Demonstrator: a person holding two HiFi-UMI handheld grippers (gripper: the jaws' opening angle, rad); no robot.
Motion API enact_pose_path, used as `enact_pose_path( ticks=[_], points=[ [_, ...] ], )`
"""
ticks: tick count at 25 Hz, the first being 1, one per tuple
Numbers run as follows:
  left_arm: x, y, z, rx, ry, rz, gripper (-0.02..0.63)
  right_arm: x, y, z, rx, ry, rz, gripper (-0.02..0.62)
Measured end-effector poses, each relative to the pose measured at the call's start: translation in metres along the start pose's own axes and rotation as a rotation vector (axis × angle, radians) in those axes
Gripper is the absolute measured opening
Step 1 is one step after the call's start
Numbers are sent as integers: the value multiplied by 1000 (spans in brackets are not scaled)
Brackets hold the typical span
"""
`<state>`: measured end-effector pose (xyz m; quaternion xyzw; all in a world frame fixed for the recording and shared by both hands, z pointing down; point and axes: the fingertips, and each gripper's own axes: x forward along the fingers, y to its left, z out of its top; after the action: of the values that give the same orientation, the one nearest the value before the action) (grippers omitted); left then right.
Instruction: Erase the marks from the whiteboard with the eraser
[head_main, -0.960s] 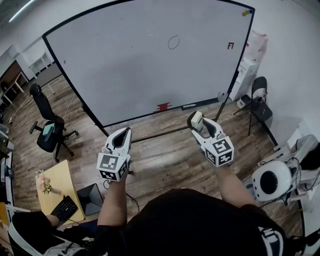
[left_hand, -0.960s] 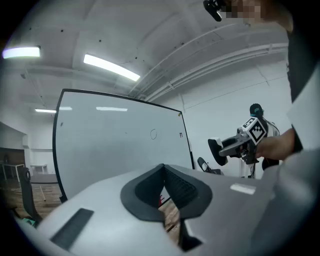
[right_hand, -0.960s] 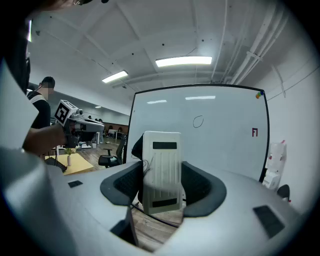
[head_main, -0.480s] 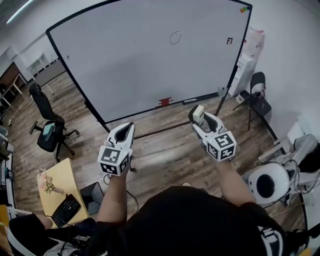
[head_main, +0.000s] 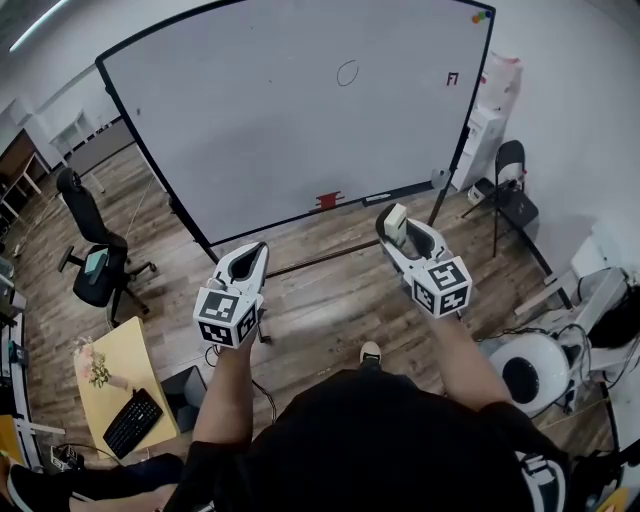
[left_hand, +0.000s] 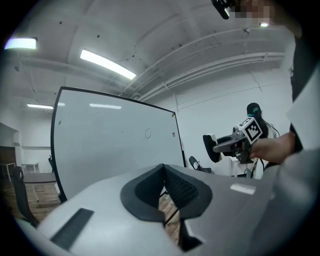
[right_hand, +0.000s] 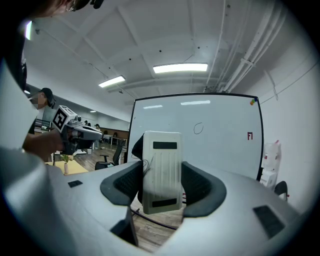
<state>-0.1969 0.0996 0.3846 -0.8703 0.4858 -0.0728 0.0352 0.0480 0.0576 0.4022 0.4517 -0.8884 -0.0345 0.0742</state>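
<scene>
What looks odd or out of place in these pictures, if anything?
Nothing serious. The eraser sits upright in the right gripper, but thin dark threads hang loose at its left edge, as if frayed.

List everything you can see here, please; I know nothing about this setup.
Whiteboard: one, white, black frame, ahead.
Marks: two, black circle and red mark, board's upper right.
Eraser: one, white, held at right.
Office chair: one, black, left of board.
Table: one, yellow, lower left, bearing a black keyboard.
Left gripper: one, grey-white, fingers together, empty.
Right gripper: one, grey-white, fingers shut on the eraser.
</scene>
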Motion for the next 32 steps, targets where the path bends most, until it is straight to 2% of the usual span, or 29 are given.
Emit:
enact_pose_path(
  ticks=[13,32],
  points=[
    [18,-5,-8,-9,10,6,12,3,-26,-14,11,2,-18,236],
    [86,6,-16,-26,45,12,12,46,-86,-32,43,19,-2,236]
  ],
)
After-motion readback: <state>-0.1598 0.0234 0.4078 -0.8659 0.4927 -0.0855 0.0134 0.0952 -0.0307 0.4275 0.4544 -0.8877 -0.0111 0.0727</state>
